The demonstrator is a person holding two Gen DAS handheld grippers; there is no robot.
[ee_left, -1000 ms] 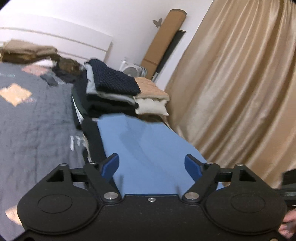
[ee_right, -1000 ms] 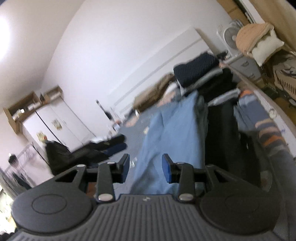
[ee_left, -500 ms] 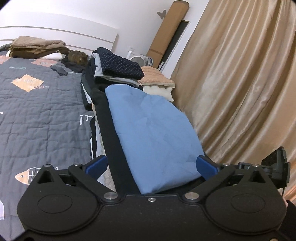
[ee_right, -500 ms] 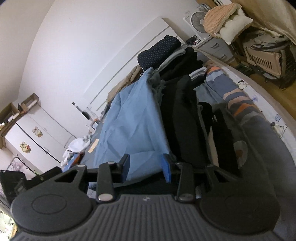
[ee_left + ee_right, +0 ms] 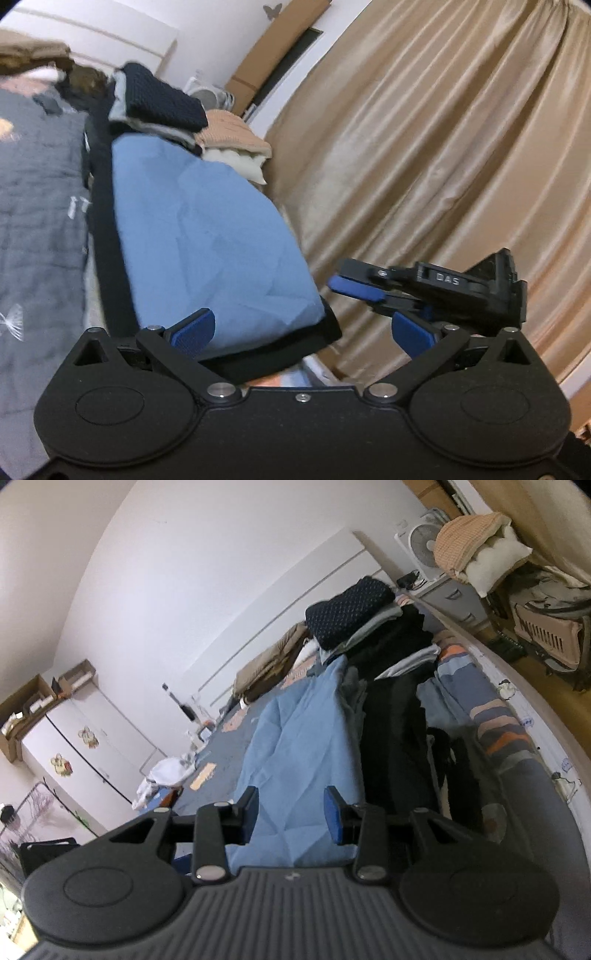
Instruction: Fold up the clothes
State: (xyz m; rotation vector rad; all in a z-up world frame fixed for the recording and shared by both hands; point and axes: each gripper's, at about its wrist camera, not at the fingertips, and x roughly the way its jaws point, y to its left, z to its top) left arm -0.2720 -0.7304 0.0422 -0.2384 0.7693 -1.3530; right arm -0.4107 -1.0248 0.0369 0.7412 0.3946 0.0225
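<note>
Looking ahead, I see the blue garment (image 5: 207,236) stretched lengthwise away from both released claws along the bed's (image 5: 33,206) curtain-side edge, left claw (image 5: 303,328) nearer its near end.

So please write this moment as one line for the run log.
step: fold clothes | left gripper: open, empty | right gripper: open, empty | blue garment: folded, resting on dark clothes on bed | grasp: none
</note>
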